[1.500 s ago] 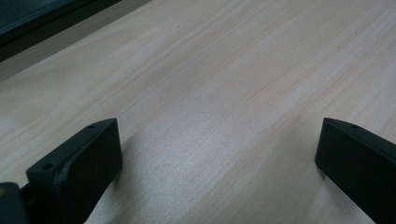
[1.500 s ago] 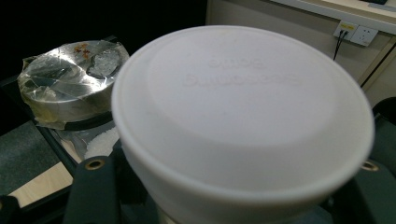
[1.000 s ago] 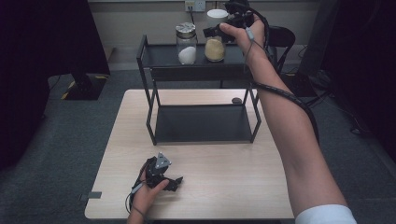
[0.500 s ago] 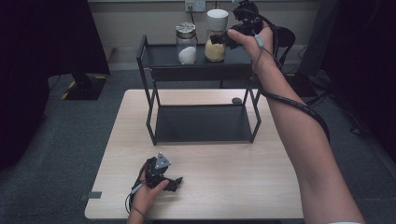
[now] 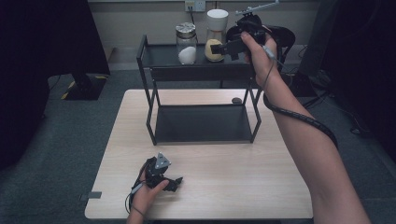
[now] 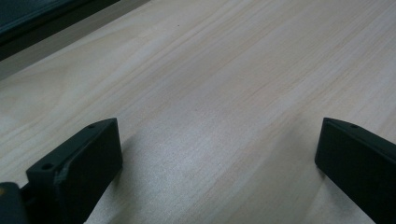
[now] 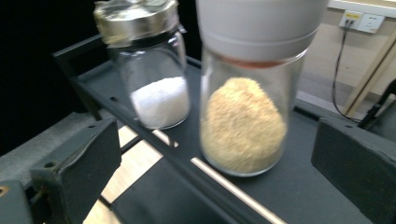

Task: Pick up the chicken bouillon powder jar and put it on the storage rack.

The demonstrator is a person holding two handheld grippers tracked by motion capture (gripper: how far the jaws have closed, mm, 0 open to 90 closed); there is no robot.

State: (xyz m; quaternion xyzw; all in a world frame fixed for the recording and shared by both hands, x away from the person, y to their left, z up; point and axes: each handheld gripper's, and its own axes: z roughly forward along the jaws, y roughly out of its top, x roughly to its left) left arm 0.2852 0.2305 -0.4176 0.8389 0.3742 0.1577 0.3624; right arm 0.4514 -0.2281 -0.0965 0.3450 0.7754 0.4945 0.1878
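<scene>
Glass shows between my right gripper [image 7: 215, 154] jaws: the jar of tan grains [image 7: 245, 116] with the white cap stands on the top shelf of the black rack [image 5: 154, 51], at its right end, just beside the jar of white powder [image 7: 156, 79]. My right jaws have just been opening and now stand wide, released, with the tan jar framed between them but apart from both pads. I judge the set-down is finished, so the next move calls for backing straight away without nudging the jar. My left gripper [image 5: 161, 175] rests near the desk's [image 5: 261, 186] front left corner, jaws spread on bare wood, grasping nothing.
</scene>
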